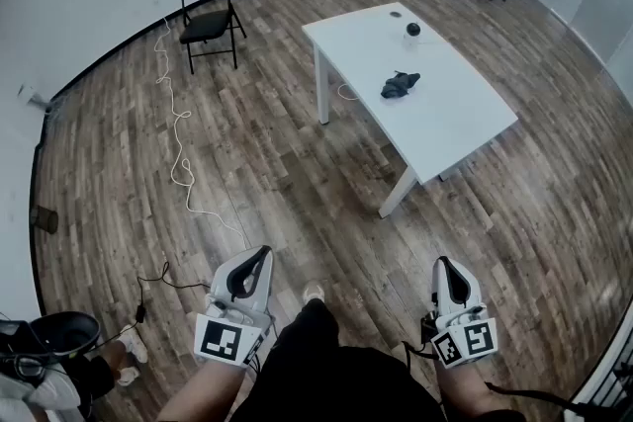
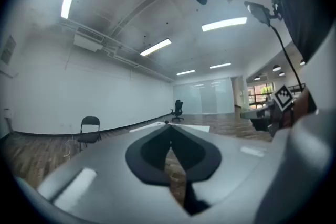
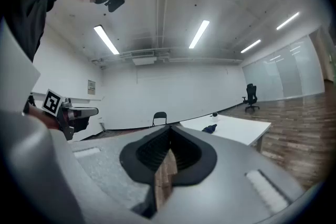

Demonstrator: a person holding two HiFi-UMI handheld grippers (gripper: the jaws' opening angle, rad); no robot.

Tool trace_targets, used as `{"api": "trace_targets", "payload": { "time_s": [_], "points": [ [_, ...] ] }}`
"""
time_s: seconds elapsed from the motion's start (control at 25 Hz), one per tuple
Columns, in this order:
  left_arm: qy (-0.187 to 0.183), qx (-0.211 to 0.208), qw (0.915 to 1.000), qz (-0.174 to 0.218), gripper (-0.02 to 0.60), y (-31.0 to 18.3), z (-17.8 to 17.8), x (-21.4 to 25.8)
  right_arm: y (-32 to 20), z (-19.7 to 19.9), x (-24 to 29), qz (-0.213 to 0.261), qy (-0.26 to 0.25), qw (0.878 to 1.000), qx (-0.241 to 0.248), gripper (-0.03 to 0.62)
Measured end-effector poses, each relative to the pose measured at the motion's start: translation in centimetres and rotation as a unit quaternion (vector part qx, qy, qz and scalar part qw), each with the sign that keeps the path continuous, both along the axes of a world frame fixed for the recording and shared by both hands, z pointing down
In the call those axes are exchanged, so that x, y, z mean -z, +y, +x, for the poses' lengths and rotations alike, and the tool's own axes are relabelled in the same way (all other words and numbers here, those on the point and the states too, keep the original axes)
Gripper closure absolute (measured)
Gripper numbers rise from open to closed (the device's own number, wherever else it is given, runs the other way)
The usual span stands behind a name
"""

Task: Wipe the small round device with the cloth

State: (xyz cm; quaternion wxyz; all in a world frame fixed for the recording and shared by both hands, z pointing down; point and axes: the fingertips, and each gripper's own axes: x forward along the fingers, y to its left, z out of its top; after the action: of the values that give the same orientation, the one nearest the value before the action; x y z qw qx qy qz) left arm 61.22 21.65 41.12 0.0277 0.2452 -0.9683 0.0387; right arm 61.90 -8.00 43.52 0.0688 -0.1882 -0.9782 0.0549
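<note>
Fingers of L gripper [image 1: 263, 254] & R gripper [image 1: 442, 262] clenched, empty; cloth [image 1: 400, 85], round device [image 1: 412, 30] on table [image 1: 455, 114].

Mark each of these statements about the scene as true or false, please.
1. The cloth lies on the white table. True.
2. The right claw holds the cloth. False: it is shut and empty, away from the table.
3. The small round device sits on the floor. False: it sits on the table, apart from the cloth.
4. The left claw is shut and empty. True.
</note>
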Motion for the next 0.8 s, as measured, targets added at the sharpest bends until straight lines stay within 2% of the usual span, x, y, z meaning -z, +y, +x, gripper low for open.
{"api": "trace_targets", "payload": {
  "time_s": [0.12,0.32,0.4,0.6,0.8],
  "points": [
    [-0.013,-0.013,0.9998,-0.001,0.578,1.4,-4.0,1.1,2.4,-4.4,0.3,0.003,-0.004,1.0,0.007,0.592],
    [-0.014,-0.016,0.9998,-0.003,0.578,4.3,-10.4,1.6,5.9,-10.6,1.3,-0.001,-0.024,1.0,0.011,0.592],
    [-0.017,-0.021,0.9996,0.004,0.578,4.6,-12.4,2.1,6.8,-12.2,1.8,-0.001,-0.032,0.999,0.015,0.592],
    [-0.031,-0.039,0.9987,-0.011,0.578,4.7,-15.7,2.4,6.9,-15.0,1.6,-0.003,-0.026,1.0,0.005,0.592],
    [-0.022,-0.033,0.9992,-0.001,0.578,5.0,-18.6,1.4,6.7,-17.4,-0.3,0.0,-0.01,1.0,0.003,0.592]
  ]
}}
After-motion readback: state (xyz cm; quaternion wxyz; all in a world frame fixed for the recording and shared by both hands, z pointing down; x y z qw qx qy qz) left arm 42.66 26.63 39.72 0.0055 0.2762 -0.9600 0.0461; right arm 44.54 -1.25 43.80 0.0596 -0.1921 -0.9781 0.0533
